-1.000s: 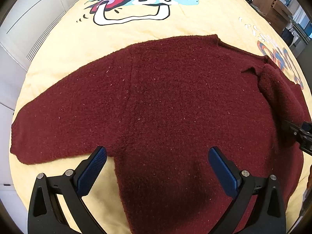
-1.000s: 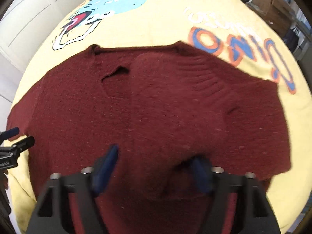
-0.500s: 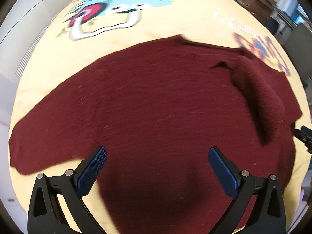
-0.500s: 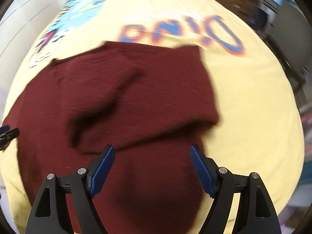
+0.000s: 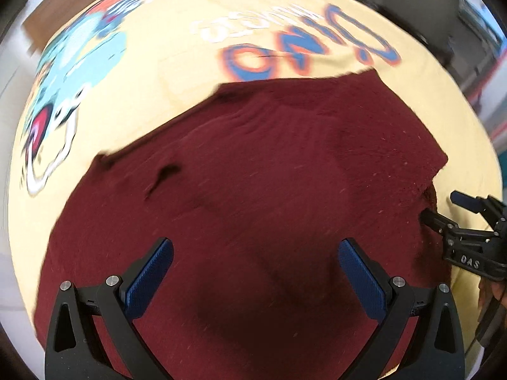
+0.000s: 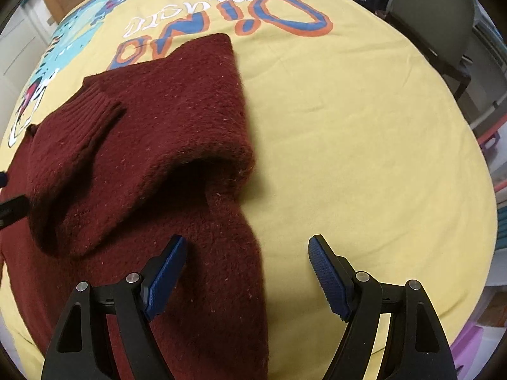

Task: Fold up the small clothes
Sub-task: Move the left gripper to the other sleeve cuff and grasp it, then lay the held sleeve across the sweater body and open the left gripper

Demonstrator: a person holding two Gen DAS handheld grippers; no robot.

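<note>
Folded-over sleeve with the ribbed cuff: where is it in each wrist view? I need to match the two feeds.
Left wrist: the folded sleeve lies upper right on the sweater; the cuff's ribbing is blurred.
Right wrist: the sleeve lies left of centre, its ribbed cuff at far left.
Shared landmark: the blue-and-orange "Dino" lettering on the yellow sheet, beyond the sweater.

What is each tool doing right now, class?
Left tool: open, holding nothing, over the sweater.
Right tool: open, holding nothing, at the sweater's edge.
</note>
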